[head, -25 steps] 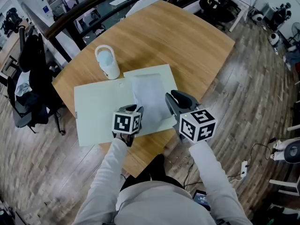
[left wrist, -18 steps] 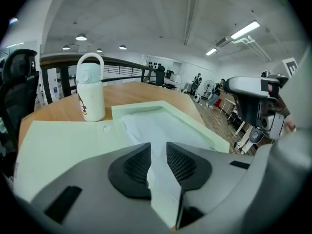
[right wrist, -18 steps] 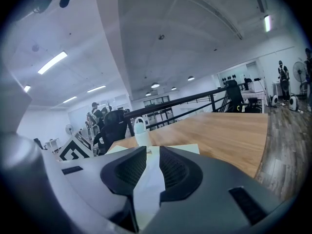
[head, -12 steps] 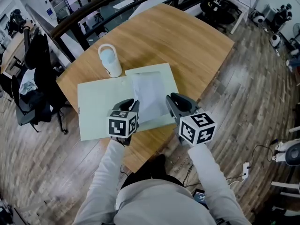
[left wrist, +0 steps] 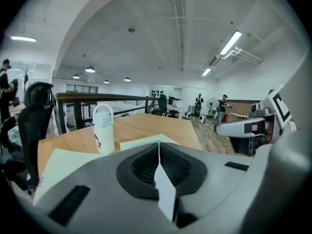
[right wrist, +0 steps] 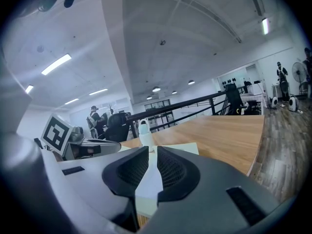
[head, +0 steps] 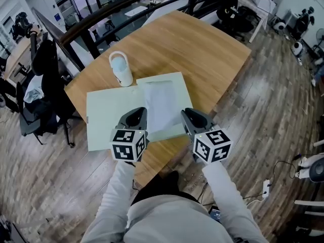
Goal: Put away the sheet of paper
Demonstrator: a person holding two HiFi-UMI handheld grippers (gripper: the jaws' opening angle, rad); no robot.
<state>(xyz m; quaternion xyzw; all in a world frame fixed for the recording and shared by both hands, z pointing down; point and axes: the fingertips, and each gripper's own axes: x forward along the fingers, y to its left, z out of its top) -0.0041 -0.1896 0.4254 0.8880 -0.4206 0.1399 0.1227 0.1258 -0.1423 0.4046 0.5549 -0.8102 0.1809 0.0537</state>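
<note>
Left gripper (head: 137, 115) has just closed its jaws almost together and lifted off the bench (head: 202, 49). Only a white sliver shows in the slit. Right gripper (head: 190, 116) has been narrowing too, with a gap left and nothing pinched. The sheet of paper (head: 162, 103) lies flat on the right leaf of the green folder (head: 109, 118). It looks delivered, I'd say, though the folder isn't shut yet.

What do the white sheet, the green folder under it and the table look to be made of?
Sheet of paper: thin white paper, matte, lying flat with no glare.
Green folder: pale green card or thin plastic, matte, with crisp straight edges. Which of the two I cannot tell.
Table: wood or wood-look laminate, satin finish, with plank-like grain lines.
</note>
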